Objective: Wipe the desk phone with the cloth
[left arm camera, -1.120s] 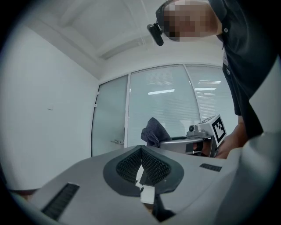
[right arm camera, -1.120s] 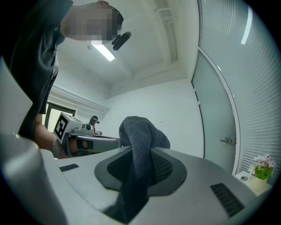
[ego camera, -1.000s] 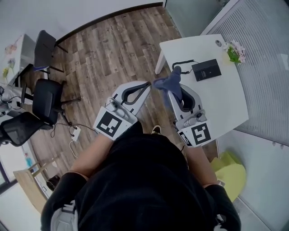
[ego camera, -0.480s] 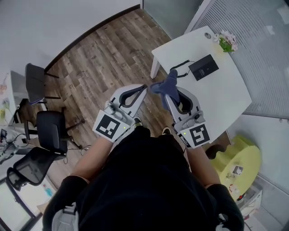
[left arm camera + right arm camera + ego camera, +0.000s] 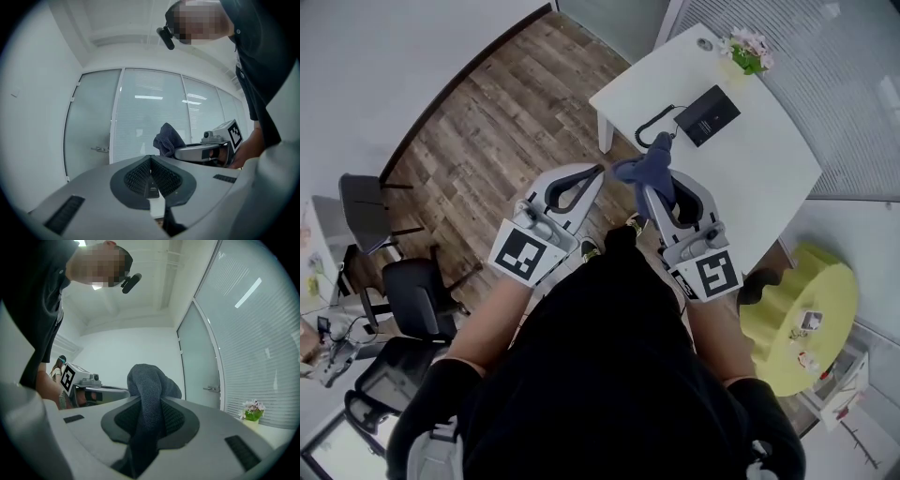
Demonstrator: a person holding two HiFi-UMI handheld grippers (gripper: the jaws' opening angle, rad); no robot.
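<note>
- Desk phone [image 5: 711, 114]: black, lies on white table [image 5: 769, 187], cord [image 5: 656, 116] curling off its near side. Nothing touches it.
- Cloth [image 5: 649, 172]: dark blue, held in air on person's side of phone, apart from it, near table edge.
- Right gripper [image 5: 654, 187]: jaws clamped on cloth, bunch poking out past tips.
- Left gripper [image 5: 596, 175]: jaws pressed together, nothing between; farther from phone than right one, over wood floor.
- We judge: cloth in hand, so pickup is done. Reach to phone and all wiping remain.

Desk phone [image 5: 707, 114] on the table [image 5: 759, 187] (flowers [image 5: 744, 49] behind it); cloth [image 5: 649, 172] nearer, by the table's edge.
</note>
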